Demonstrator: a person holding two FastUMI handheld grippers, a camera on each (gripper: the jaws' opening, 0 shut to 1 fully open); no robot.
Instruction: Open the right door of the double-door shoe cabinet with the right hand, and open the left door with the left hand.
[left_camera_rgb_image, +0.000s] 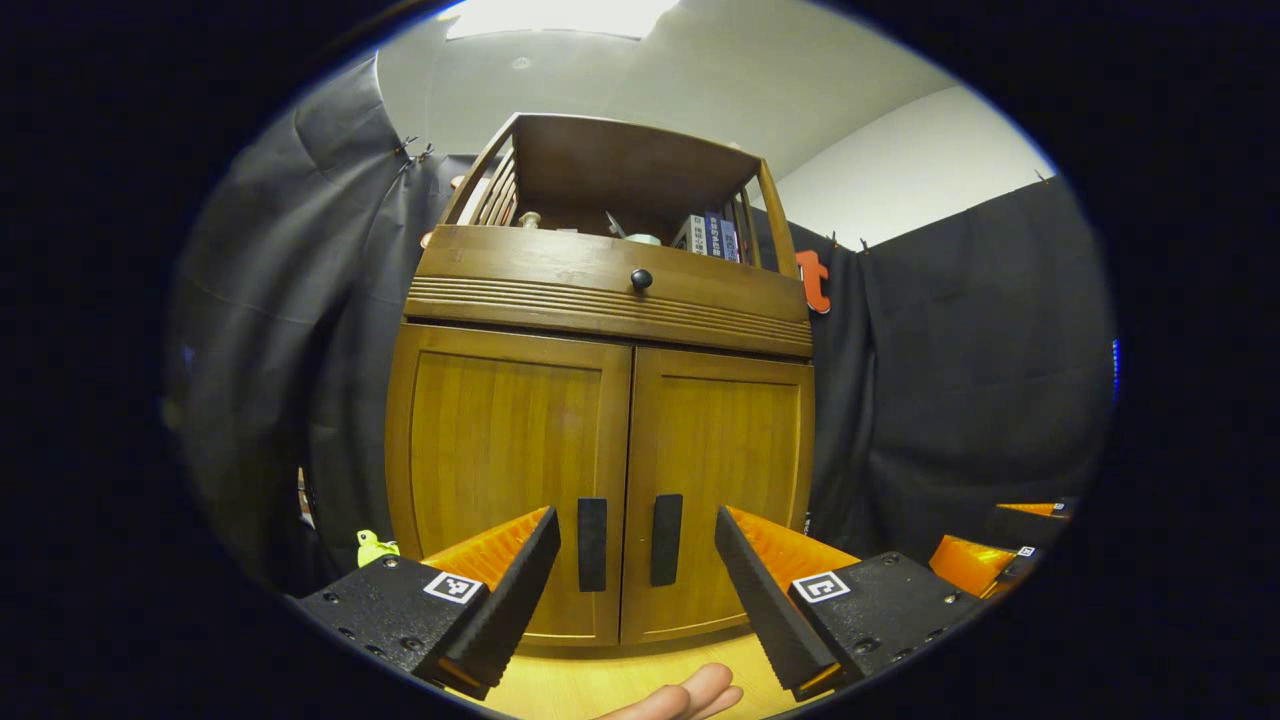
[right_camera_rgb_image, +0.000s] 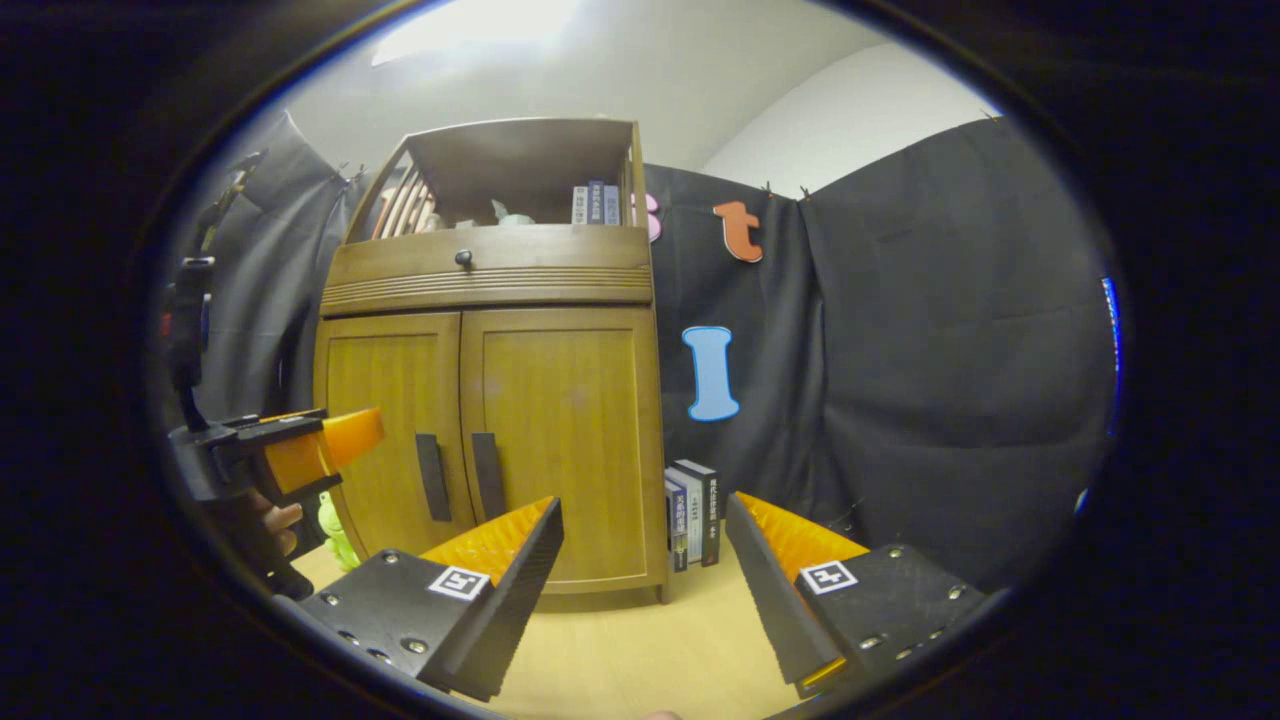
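The wooden shoe cabinet (left_camera_rgb_image: 520, 430) stands straight ahead with both doors shut. Its left door (left_camera_rgb_image: 500, 470) carries a dark upright handle (left_camera_rgb_image: 592, 545), and the right door (left_camera_rgb_image: 715, 480) has its own handle (left_camera_rgb_image: 666, 540) just beside it. My left gripper (left_camera_rgb_image: 636, 520) is open, a short way in front of the two handles and touching nothing. In the right gripper view the cabinet (right_camera_rgb_image: 560, 420) sits left of centre, with the right door handle (right_camera_rgb_image: 487, 475) beside the left one (right_camera_rgb_image: 432, 477). My right gripper (right_camera_rgb_image: 644, 505) is open, off the cabinet's right corner. A hand holds the left gripper (right_camera_rgb_image: 300, 450) at the far left.
A drawer with a round knob (left_camera_rgb_image: 641, 279) and an open shelf with books (left_camera_rgb_image: 712, 237) top the cabinet. Several books (right_camera_rgb_image: 692, 512) stand against its right side, a small green toy (right_camera_rgb_image: 335, 530) at its left. The wooden surface (right_camera_rgb_image: 640, 650) spreads in front. Fingers (left_camera_rgb_image: 680, 695) show at the bottom.
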